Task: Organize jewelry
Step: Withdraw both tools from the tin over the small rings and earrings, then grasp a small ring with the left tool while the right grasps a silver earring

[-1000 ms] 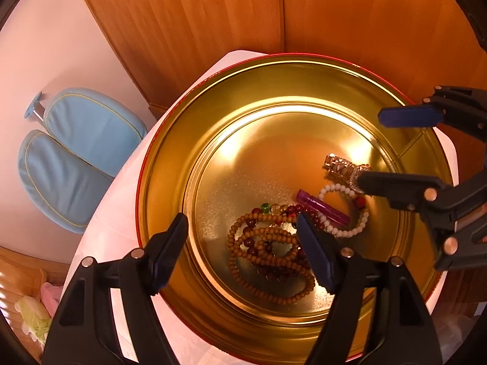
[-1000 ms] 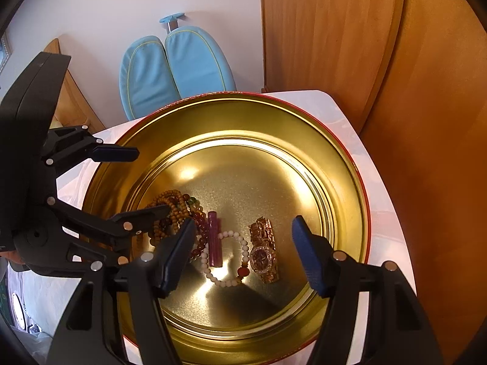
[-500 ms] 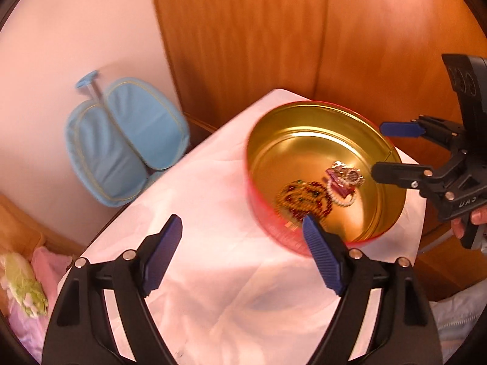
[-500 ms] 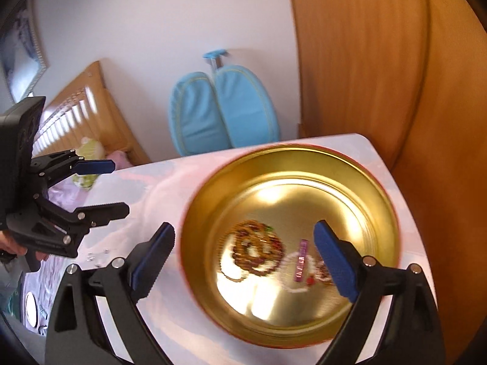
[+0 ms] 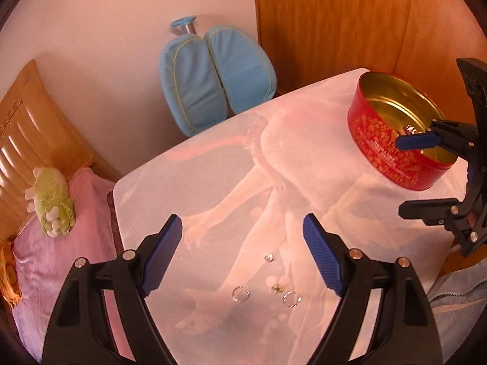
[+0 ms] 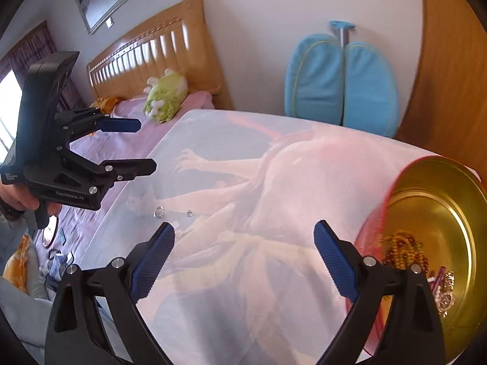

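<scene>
A red round tin (image 5: 392,155) with a gold inside stands at the table's far right; in the right wrist view (image 6: 441,243) it holds bead bracelets (image 6: 404,251) and a watch (image 6: 446,292). Small silver rings (image 5: 241,294) and an earring (image 5: 269,258) lie loose on the cloth near my left gripper (image 5: 242,255), which is open and empty above them. The rings also show in the right wrist view (image 6: 159,212). My right gripper (image 6: 243,258) is open and empty over the cloth, left of the tin; it also shows in the left wrist view (image 5: 423,176).
The table carries a white printed cloth (image 5: 243,188). Blue cushions (image 5: 213,76) lean on the wall behind it, next to a wooden wardrobe (image 5: 334,15). A bed (image 5: 45,213) with a green plush toy (image 5: 51,206) lies at the left.
Both grippers have pulled back and swung left, away from above the tin. The tin now sits at the right edge of both views and the loose rings have come into view.
</scene>
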A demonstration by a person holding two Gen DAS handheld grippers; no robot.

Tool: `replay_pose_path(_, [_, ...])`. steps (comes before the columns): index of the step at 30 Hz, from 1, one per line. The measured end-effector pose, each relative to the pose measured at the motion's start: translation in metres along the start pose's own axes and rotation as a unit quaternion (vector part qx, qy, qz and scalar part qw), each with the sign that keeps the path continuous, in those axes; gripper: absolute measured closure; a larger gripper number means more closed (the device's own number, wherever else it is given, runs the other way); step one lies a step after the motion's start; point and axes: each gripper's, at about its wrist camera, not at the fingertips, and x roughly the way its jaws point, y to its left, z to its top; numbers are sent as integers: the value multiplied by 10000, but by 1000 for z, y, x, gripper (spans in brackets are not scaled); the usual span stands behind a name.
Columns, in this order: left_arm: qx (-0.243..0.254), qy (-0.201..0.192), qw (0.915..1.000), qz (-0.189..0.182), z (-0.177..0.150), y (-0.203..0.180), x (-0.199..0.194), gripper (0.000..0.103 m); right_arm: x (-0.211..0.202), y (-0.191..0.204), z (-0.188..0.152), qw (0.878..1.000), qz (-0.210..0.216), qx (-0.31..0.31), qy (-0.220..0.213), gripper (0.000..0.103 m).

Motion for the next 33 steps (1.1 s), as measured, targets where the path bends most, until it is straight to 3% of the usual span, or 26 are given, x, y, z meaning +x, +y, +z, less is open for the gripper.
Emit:
replay_pose_path(6, [-373,285,9989,-36,-49,25,19,23,41,34,-2,9980,263,-365,433,9])
replay_pose_path(14, [-560,410,9973,-236,-90,35,51,23,96,50,0,9956,72,-454,819,10])
replay_pose_path(22, [-633,278,9967,-435,-103,38,65,23,130,71,-1,9928,-155,-777,902,10])
replay_pose_path(29, [-235,155,9987,-432,-107,30,68,23,138,77,-1,9923,-154,-807,929,11])
replay_pose_path(33, [-105,59,9987,-502,-107,26,70,23,143,77,-1,9923,-137,-757,966,26])
